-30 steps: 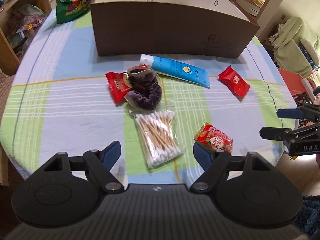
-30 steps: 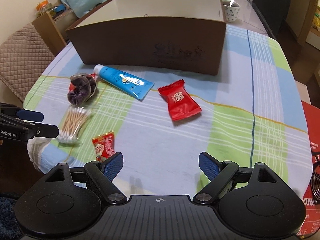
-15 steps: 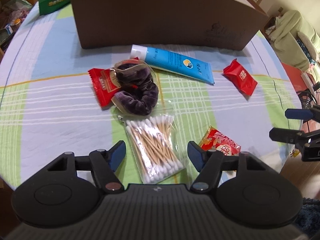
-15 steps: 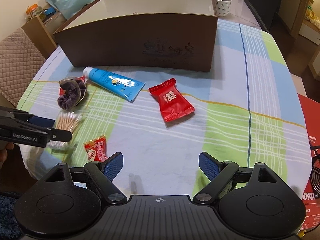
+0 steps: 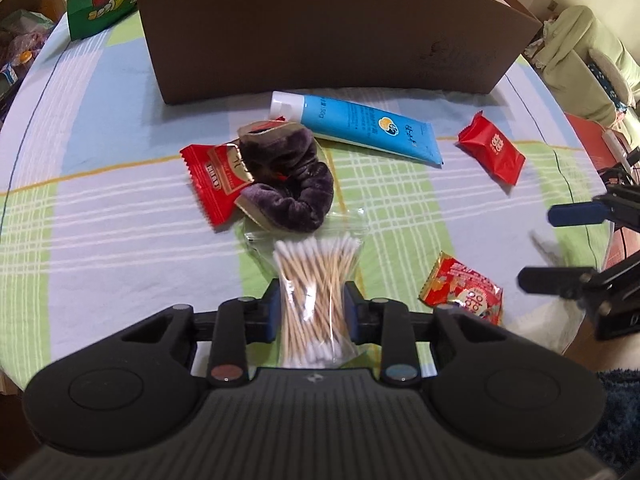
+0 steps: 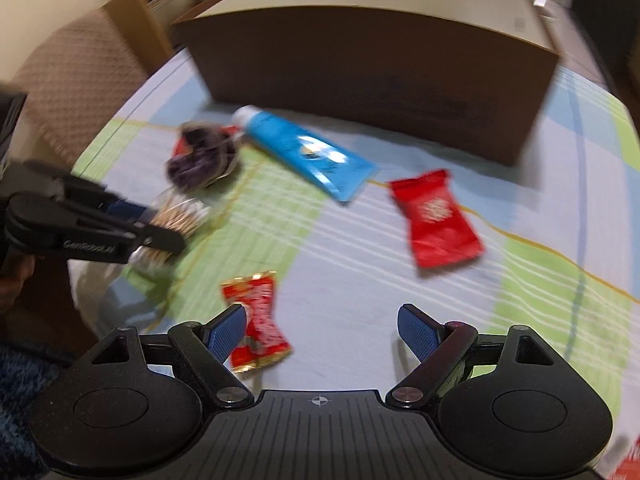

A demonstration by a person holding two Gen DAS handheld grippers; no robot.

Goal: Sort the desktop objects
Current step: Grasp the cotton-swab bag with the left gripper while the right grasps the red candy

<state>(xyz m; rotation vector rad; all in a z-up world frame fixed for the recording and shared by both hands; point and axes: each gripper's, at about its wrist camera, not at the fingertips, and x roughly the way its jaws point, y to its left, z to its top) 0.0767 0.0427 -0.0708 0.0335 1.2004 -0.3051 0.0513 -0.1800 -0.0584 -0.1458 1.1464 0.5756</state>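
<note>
The bench [image 5: 100,216], under a checked cloth of blue, green and white, carries everything. The brown box [image 5: 320,36] stands along its far edge with its open top facing up, likely the place the loose things are meant to go; from the right wrist view its inside looks pale, and I cannot tell what it holds.

Just in front of the box lies the blue tube [image 5: 360,128], white cap toward the left; its print is too small to read. A dark purple scrunchie [image 5: 292,184] rests partly on a red snack packet [image 5: 212,184] near the middle. Another red packet [image 5: 492,148] lies toward the right edge, its white lettering unclear.

The left gripper [image 5: 310,312] has its fingers [image 5: 270,312] closed onto the clear bag of cotton swabs [image 5: 316,276] at the near edge, squeezing the bundle at its waist, a grip that suits lifting it. The right gripper [image 6: 320,332] hangs with fingers spread wide, holding nothing, over a small red candy [image 6: 256,320]. The left gripper's side reads "GenRobot.AI".
</note>
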